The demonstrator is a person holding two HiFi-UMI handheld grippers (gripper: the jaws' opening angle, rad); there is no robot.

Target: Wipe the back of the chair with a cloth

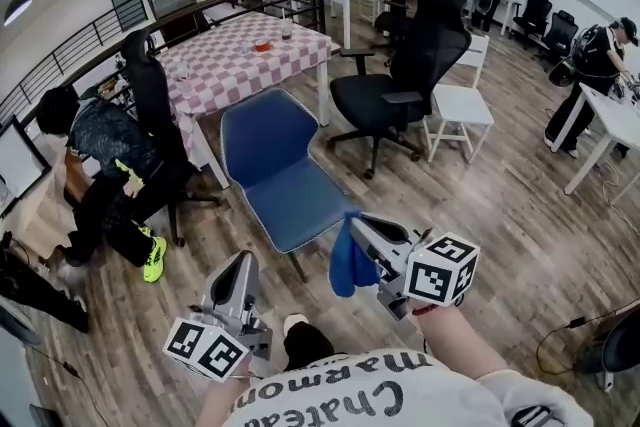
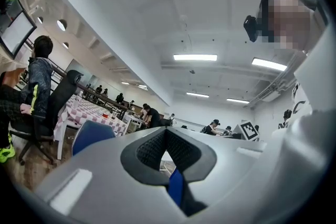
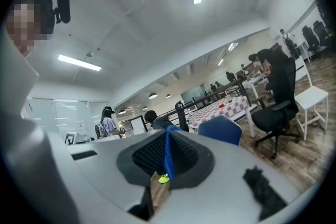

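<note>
1. Your right gripper (image 1: 358, 227) is clenched on the cloth (image 1: 350, 263); your left gripper (image 1: 238, 267) is closed on nothing
2. The chair (image 1: 268, 147) stands just ahead, its back on the far side, apart from the cloth
3. Thin pinch: cloth may slip when pressed; chair may slide away

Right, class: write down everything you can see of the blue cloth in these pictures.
The blue cloth is small, plain and soft-looking, bunched into folds. Its top is pinched by the right gripper; that gripper's view shows a thin blue strip clamped between the fingers. The rest hangs limp below the tips in the air, near the front corner of the blue chair seat. Whether it brushes the seat cannot be told.
</note>
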